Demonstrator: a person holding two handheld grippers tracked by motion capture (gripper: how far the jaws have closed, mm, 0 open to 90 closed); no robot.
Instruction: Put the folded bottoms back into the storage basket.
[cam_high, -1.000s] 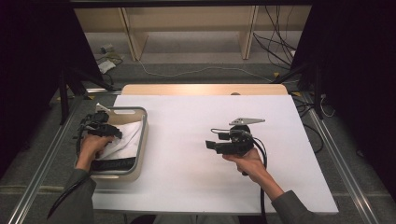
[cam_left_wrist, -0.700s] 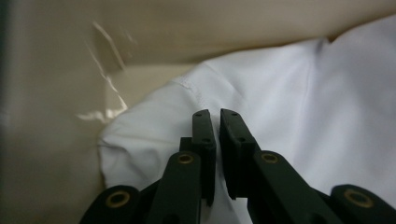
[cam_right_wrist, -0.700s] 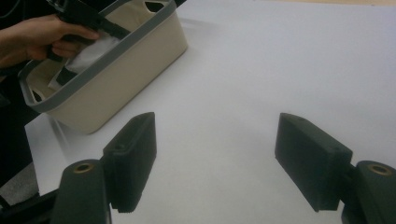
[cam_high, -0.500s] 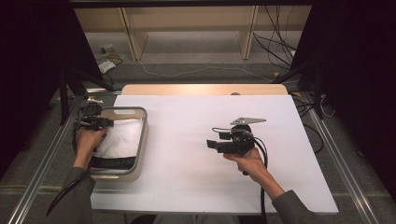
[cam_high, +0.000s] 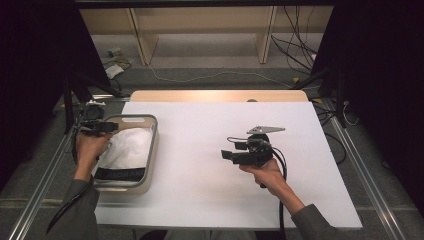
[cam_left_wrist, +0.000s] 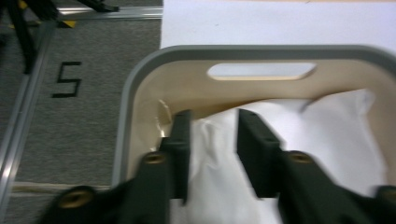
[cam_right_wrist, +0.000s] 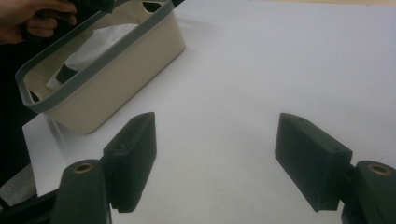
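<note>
My left hand-held gripper (cam_left_wrist: 212, 154) is hanging over the far left corner of the basket (cam_high: 152, 145), jaws pointing down into it. They've just been opening a bit: there's a narrow gap between them now, and through that gap I can see the white cloth (cam_left_wrist: 299, 135) below. As far as I can tell the pads aren't pressing on anything, so I'd call it open and not holding the cloth, though the gripper's own view is a little blurry. From above, my left hand (cam_high: 89, 150) sits right at the basket's left rim.

The cloth is bunched up inside the basket, with a dark band along its near edge. The basket itself is cream with a grey rim and a handle slot in the far wall, and it stands on the left side of the white tabletop (cam_high: 200, 130), close to the left edge.

My right hand-held gripper (cam_high: 235, 154) is well apart from all that, held above the middle of the tabletop and aimed left toward the basket. Its jaws stand wide open with just bare tabletop between them.
</note>
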